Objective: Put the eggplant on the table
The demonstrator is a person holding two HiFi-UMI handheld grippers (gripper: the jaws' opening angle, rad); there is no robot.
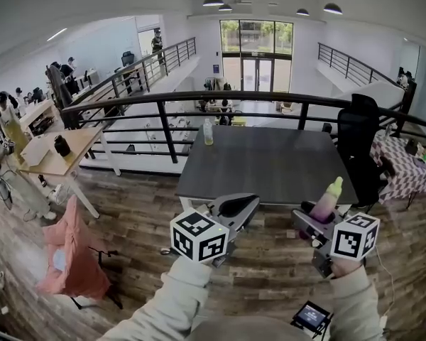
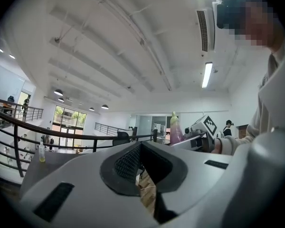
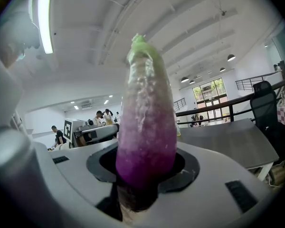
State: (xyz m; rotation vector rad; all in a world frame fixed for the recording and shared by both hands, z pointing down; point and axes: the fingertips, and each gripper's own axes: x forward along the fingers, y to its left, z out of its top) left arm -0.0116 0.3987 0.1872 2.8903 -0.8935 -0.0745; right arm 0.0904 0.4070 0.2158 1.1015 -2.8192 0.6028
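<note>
Gripping the eggplant [image 1: 327, 199] by its purple end in the jaws of the right gripper [image 1: 311, 219], green tip up, in the air above the wood floor [image 1: 270, 261], just short of the near edge of the grey counter [image 1: 270, 162]. Holding the left gripper [image 1: 236, 206] alongside, jaws pressed together on nothing.

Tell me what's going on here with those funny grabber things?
A person holds a gripper in each hand and faces a grey table. The right gripper has its jaws shut on an eggplant, green end up, held in the air and not on the table yet. The left gripper is shut with nothing in it. A small bottle stands near the table's far edge.
</note>
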